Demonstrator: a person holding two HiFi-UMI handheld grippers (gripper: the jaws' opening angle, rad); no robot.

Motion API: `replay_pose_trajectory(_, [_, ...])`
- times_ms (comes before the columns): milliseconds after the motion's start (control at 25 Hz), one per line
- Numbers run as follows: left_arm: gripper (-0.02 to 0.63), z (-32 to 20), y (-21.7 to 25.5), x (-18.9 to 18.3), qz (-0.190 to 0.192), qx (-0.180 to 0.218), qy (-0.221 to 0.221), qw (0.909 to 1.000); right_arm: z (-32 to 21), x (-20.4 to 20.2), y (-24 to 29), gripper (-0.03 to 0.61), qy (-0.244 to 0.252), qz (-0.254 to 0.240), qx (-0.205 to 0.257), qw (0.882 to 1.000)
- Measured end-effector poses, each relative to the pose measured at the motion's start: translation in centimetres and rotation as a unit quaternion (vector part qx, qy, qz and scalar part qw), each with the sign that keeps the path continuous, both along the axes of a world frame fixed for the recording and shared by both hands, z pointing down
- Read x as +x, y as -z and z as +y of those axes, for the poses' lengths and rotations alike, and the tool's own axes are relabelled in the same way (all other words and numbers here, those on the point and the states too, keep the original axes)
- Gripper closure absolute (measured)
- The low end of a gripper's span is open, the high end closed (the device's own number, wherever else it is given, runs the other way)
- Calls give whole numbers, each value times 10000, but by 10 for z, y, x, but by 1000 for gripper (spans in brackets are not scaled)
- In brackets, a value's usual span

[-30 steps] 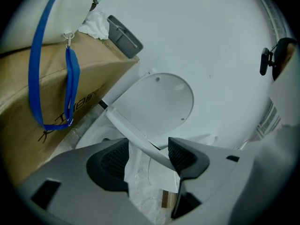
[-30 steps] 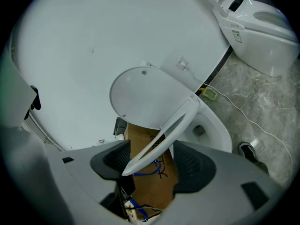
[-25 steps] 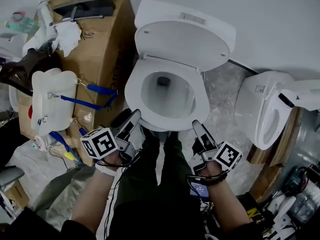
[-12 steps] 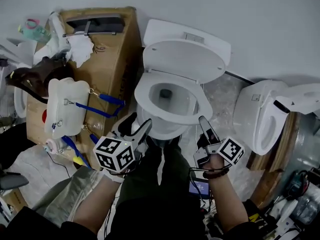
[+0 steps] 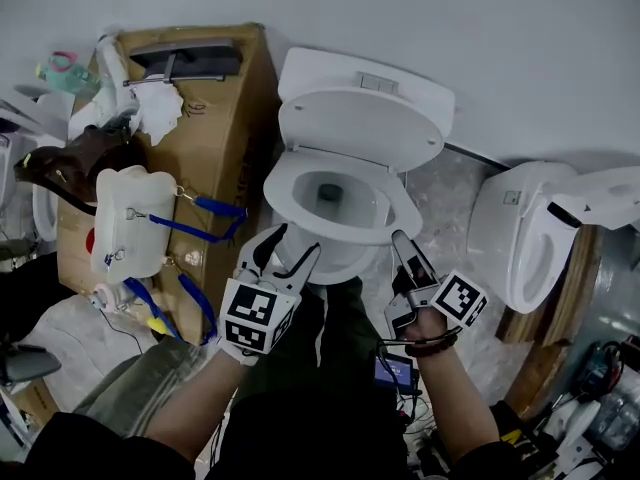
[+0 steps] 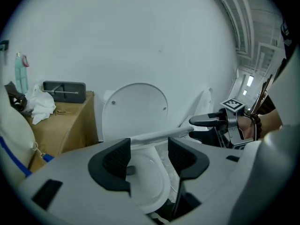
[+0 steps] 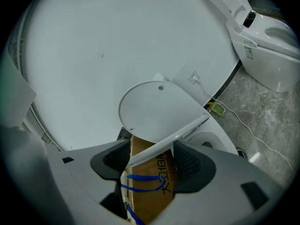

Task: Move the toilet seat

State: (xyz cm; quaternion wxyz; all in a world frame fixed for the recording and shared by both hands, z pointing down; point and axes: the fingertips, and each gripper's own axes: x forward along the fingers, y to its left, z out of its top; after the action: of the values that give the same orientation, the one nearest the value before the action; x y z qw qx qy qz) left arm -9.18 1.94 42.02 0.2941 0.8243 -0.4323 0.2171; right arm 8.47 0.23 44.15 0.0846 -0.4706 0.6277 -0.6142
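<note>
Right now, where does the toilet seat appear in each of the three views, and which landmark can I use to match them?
Head view: toilet seat, centre, ringing the bowl.
Left gripper view: thin white band, low centre, just above the left fingers.
Right gripper view: slanted band, low centre, seen through the gap between the right fingers.
Shared landmark: the raised lid behind it.

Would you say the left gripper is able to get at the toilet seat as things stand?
Probably yes. The left gripper has its jaws apart, and the rim of the toilet seat runs across just ahead of them, with nothing in between.
</note>
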Motion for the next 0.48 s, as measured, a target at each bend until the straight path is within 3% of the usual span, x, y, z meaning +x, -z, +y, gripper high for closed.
replay_pose_trajectory(200, [356, -16, 5, 15, -291, 108, 67, 9995, -10, 4, 4, 267, 103, -12, -64, 9999])
replay_pose_trajectory(480, [357, -44, 14, 19, -336, 230, 275, 9988, -31, 9, 13, 267, 276, -39, 121, 9995])
